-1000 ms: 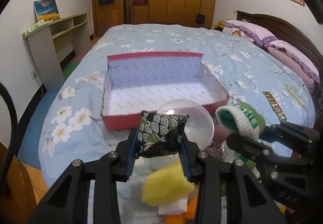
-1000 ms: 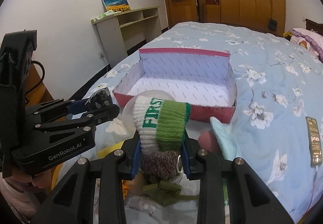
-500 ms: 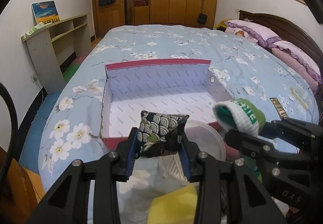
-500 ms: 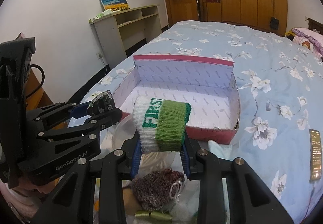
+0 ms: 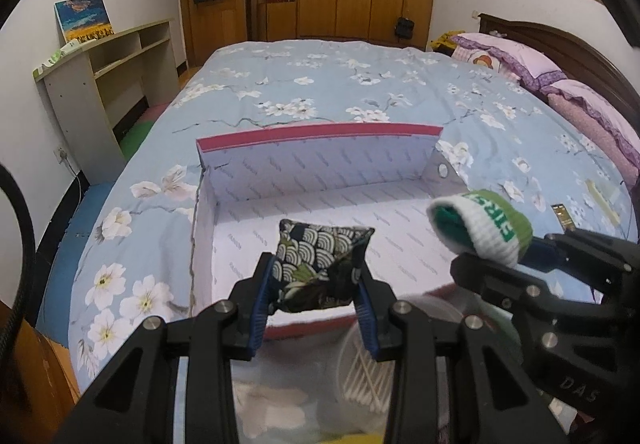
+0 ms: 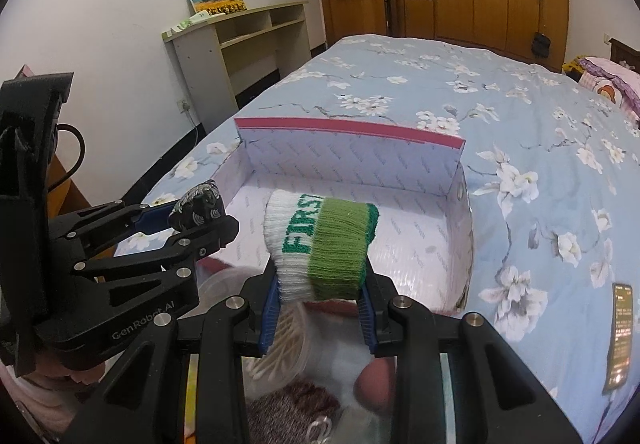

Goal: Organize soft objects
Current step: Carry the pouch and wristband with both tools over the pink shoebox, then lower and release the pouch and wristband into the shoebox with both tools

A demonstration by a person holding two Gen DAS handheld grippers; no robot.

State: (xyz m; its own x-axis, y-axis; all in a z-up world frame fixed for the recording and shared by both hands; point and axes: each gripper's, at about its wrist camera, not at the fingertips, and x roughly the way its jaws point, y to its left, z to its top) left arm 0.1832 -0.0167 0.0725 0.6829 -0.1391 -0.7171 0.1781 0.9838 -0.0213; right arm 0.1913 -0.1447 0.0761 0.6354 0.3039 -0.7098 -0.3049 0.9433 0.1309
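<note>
An open red box [image 5: 320, 134] with a white patterned lining lies on the flowered blue bedspread; its floor is bare. My left gripper [image 5: 316, 284] is shut on a dark beanbag [image 5: 320, 260] with a wave pattern, held above the box's near wall. My right gripper [image 6: 318, 280] is shut on a rolled white and green knit sock [image 6: 320, 244] lettered FIRST, also over the near wall. The sock [image 5: 486, 226] and the right gripper [image 5: 540, 264] show at the right of the left wrist view. In the right wrist view the beanbag [image 6: 198, 202] sits at the left in the left gripper [image 6: 188, 222].
A clear round tub of cotton swabs [image 5: 368, 376] lies below the grippers, with a brown knit item [image 6: 288, 408] and a pinkish round item [image 6: 374, 384] beside it. A phone [image 6: 620, 332] lies on the bed to the right. Pillows [image 5: 520, 60] sit by the headboard; a shelf unit [image 5: 100, 84] stands left.
Both grippers moved forward with their loads, from above the pile of items to over the box's near wall. The yellow sponge has dropped out of the left wrist view.
</note>
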